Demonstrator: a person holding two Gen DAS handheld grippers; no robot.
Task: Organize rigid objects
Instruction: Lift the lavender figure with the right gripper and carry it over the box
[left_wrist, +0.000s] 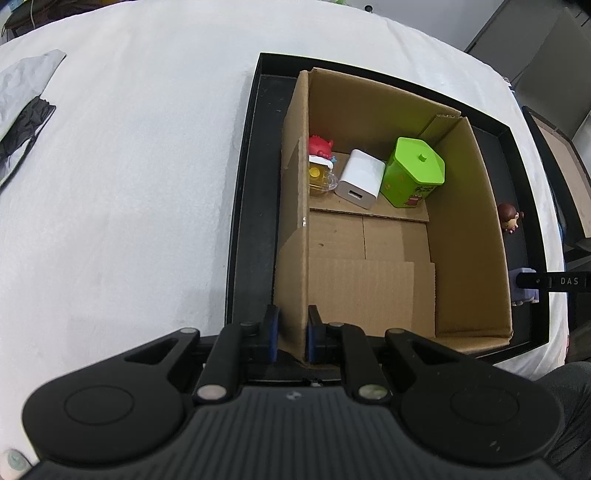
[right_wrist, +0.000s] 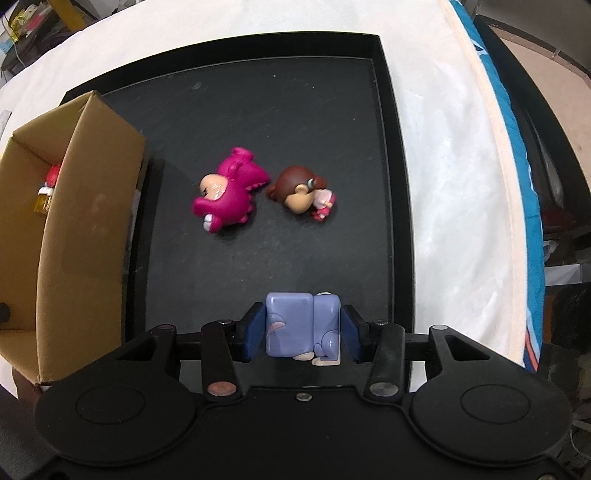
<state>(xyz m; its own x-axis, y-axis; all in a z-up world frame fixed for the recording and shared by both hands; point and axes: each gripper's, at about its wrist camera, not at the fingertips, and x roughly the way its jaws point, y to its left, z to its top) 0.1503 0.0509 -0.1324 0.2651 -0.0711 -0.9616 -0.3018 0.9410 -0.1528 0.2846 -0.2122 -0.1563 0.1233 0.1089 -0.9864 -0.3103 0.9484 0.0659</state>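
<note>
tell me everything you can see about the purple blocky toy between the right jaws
The purple blocky toy is a boxy lavender figure that looks like smooth, hard plastic, with rounded corners. A vertical seam splits it into a wider flat panel and a narrower one. A small pink mark sits on the wide panel, and pale feet poke out at its near end. It sits between the blue pads of the right gripper, whose jaws are closed on its two sides, above the black tray, near the tray's right wall. Nothing else touches it.
</note>
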